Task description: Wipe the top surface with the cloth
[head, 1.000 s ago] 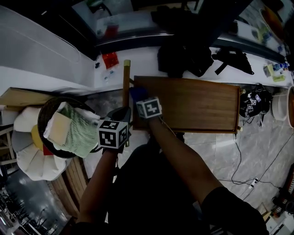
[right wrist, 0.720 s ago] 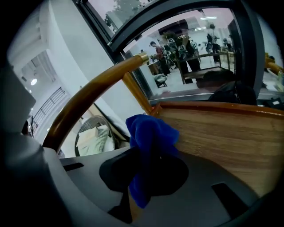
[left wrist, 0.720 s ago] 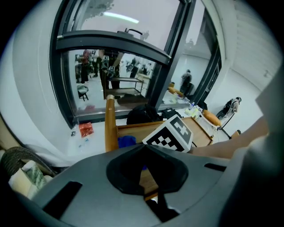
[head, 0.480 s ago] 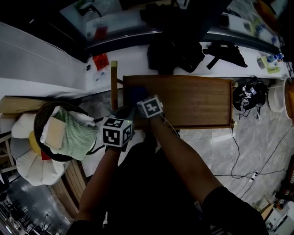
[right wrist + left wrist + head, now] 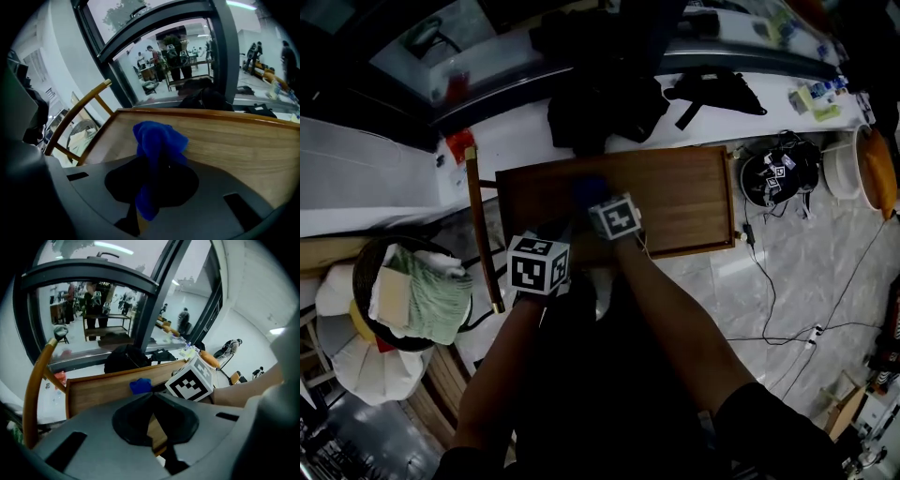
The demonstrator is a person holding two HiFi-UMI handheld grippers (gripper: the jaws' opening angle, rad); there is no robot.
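A wooden table top [image 5: 675, 192] lies in front of me, seen from above in the head view. My right gripper [image 5: 157, 154] is shut on a blue cloth [image 5: 157, 140], which bunches up past the jaws over the wood [image 5: 234, 140]. In the head view the cloth [image 5: 589, 190] shows as a dim blue patch just beyond the right gripper's marker cube [image 5: 615, 217]. My left gripper [image 5: 152, 397] is shut with nothing between its jaws, at the table's near edge [image 5: 98, 390], left of the right gripper's cube [image 5: 192, 383]. Its own marker cube [image 5: 538, 266] sits off the table's front edge.
A wooden chair back rail [image 5: 483, 230] stands left of the table. A round basket [image 5: 366, 272] holding folded towels sits at far left. Black bags [image 5: 600, 103] lie on the white ledge behind the table. Cables and a dark headset [image 5: 778, 173] lie on the floor at right.
The head view has shifted, so the table sits further left and lower in the picture. The right gripper with the cloth has moved further onto the table top. The left gripper stays at the near edge.
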